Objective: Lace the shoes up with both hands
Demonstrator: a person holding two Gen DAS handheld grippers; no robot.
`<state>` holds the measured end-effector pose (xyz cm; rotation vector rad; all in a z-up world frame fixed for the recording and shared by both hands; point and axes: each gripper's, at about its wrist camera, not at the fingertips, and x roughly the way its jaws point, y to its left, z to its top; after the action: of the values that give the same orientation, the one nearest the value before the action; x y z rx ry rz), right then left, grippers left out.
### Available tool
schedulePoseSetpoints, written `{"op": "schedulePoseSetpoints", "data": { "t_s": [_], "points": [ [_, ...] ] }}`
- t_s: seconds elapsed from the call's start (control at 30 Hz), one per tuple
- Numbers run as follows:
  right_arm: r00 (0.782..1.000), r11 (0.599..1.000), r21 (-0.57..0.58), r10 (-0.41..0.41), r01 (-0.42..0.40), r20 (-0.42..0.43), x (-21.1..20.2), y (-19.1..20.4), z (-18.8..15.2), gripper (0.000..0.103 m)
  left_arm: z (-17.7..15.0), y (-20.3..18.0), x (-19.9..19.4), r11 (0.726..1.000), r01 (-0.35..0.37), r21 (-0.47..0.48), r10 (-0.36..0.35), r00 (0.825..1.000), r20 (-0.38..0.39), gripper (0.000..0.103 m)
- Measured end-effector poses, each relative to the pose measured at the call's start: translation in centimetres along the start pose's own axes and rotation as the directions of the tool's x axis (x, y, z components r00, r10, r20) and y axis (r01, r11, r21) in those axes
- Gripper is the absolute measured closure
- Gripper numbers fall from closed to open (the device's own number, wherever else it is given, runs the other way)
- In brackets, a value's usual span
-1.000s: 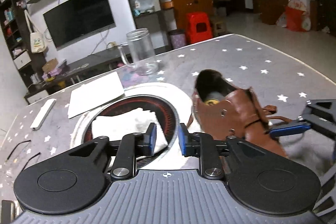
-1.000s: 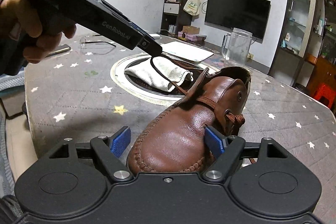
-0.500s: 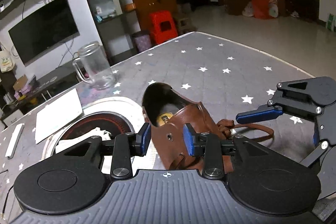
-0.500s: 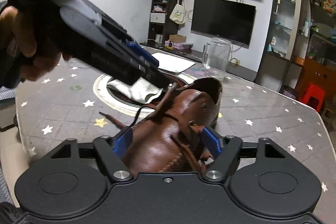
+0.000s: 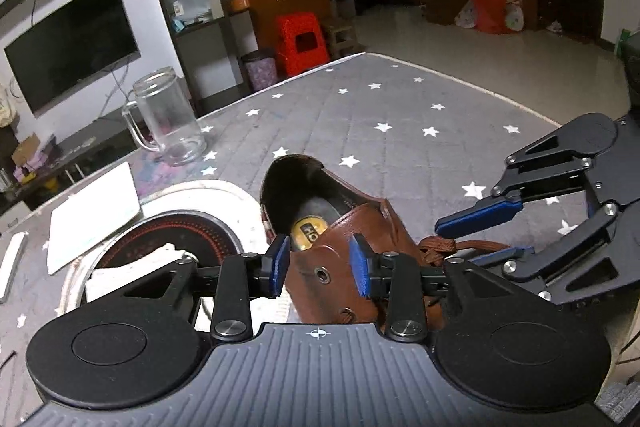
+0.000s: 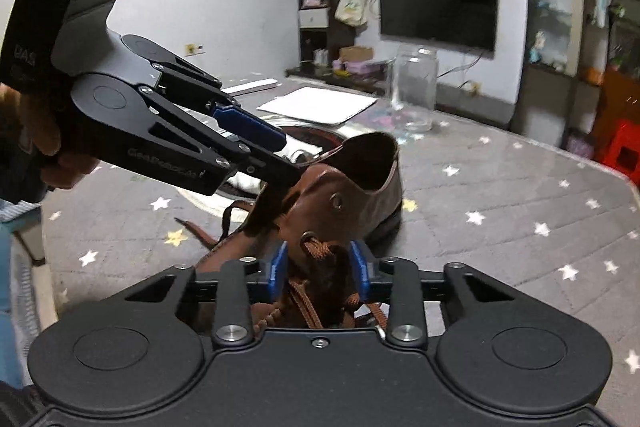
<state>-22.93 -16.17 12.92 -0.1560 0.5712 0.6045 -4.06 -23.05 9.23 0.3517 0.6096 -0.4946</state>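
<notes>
Brown leather shoe (image 5: 344, 251) lies on the star-print desk (image 5: 400, 115), heel opening toward 12 o'clock in left wrist view, long axis running back under the camera toward 6. Left gripper (image 5: 318, 267): jaws part-open, pads astride the eyelet flap (image 5: 322, 273), gap visible each side; nothing clamped. Right gripper (image 6: 318, 269): jaws part-open, straddling the knotted brown lace (image 6: 320, 251) w/o visibly pinching it; whether the pads touch cannot be told. In left wrist view the right gripper enters from 3 o'clock, fingers (image 5: 480, 213) just above a lace strand trailing toward 3. Judgement: lace sits nearer the right gripper, flap nearer the left. Glass mug (image 5: 168, 123) at 10 o'clock, well apart.
</notes>
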Motion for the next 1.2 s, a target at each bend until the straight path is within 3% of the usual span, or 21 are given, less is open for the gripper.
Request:
{"op": "schedulePoseSetpoints", "data": {
  "t_s": [0.13, 0.27, 0.4, 0.47, 0.53, 0.57, 0.63, 0.67, 0.77, 0.83, 0.9, 0.93, 0.97, 1.03, 1.1, 1.2],
  "points": [
    [0.999, 0.999, -0.003, 0.036, -0.036, -0.002, -0.2, -0.2, 0.2, 0.072, 0.2, 0.0, 0.4, 1.0, 0.008, 0.002, -0.008, 1.0, -0.003, 0.068],
    [0.999, 0.999, -0.023, 0.043, -0.043, 0.006, -0.2, 0.2, 0.4, 0.09, 0.2, 0.0, 0.6, 1.0, 0.013, -0.001, -0.013, 1.0, -0.004, 0.068],
    [0.999, 0.995, -0.093, -0.031, 0.033, 0.026, -0.7, 1.6, 0.1, 0.094, 0.2, 0.0, 0.5, 1.0, 0.005, -0.004, -0.005, 1.0, -0.004, 0.068],
    [0.992, 0.973, -0.198, -0.112, 0.12, 0.053, -1.0, 3.4, -0.2, 0.096, 0.2, -0.1, 0.5, 1.0, -0.001, -0.005, 0.001, 1.0, -0.004, 0.067],
    [0.978, 0.927, -0.312, -0.189, 0.208, 0.089, -0.9, 5.1, -0.6, 0.098, 0.1, -0.1, 0.3, 1.0, -0.01, -0.002, 0.01, 1.0, -0.005, 0.067],
    [0.964, 0.881, -0.391, -0.238, 0.265, 0.117, -0.7, 6.3, -1.0, 0.098, 0.1, -0.1, 0.3, 1.0, -0.015, 0.0, 0.015, 1.0, -0.005, 0.067],
    [0.927, 0.741, -0.559, -0.324, 0.373, 0.189, -0.3, 8.7, -1.9, 0.099, 0.2, -0.1, 0.2, 1.0, -0.023, 0.004, 0.023, 1.0, -0.007, 0.067],
    [0.923, 0.727, -0.571, -0.33, 0.381, 0.196, -0.2, 8.9, -2.0, 0.099, 0.2, -0.1, 0.2, 1.0, -0.026, 0.005, 0.026, 1.0, -0.008, 0.067],
    [0.887, 0.62, -0.641, -0.387, 0.452, 0.252, 0.0, 9.7, -2.5, 0.103, 0.1, -0.1, 0.1, 0.999, -0.031, 0.012, 0.031, 0.999, -0.008, 0.067],
    [0.835, 0.511, -0.674, -0.444, 0.533, 0.324, -0.3, 9.6, -2.4, 0.103, 0.1, -0.1, 0.2, 0.999, -0.032, 0.014, 0.032, 0.999, -0.006, 0.067],
    [0.823, 0.52, -0.652, -0.465, 0.552, 0.326, -1.3, 9.0, -1.3, 0.103, 0.1, -0.1, 0.3, 1.0, -0.03, 0.009, 0.03, 1.0, -0.003, 0.067],
    [0.832, 0.553, -0.634, -0.464, 0.541, 0.306, -1.6, 8.7, -0.8, 0.103, 0.0, 0.0, 0.3, 1.0, -0.028, 0.005, 0.028, 1.0, -0.002, 0.067],
    [0.844, 0.595, -0.608, -0.456, 0.525, 0.283, -2.0, 8.3, -0.3, 0.103, 0.0, 0.0, 0.3, 1.0, -0.025, 0.002, 0.025, 1.0, -0.001, 0.067],
    [0.895, 0.74, -0.504, -0.39, 0.446, 0.219, -3.3, 7.3, 0.7, 0.103, 0.0, 0.0, 0.4, 1.0, -0.024, 0.002, 0.024, 1.0, 0.0, 0.067],
    [0.936, 0.835, -0.424, -0.315, 0.351, 0.155, -3.6, 6.7, 0.8, 0.101, 0.0, 0.0, 0.4, 1.0, -0.024, 0.004, 0.024, 1.0, 0.0, 0.067],
    [0.969, 0.906, -0.344, -0.228, 0.245, 0.091, -3.3, 6.3, 0.7, 0.096, 0.0, 0.0, 0.5, 1.0, -0.021, 0.005, 0.021, 1.0, 0.0, 0.066]
  ]
}}
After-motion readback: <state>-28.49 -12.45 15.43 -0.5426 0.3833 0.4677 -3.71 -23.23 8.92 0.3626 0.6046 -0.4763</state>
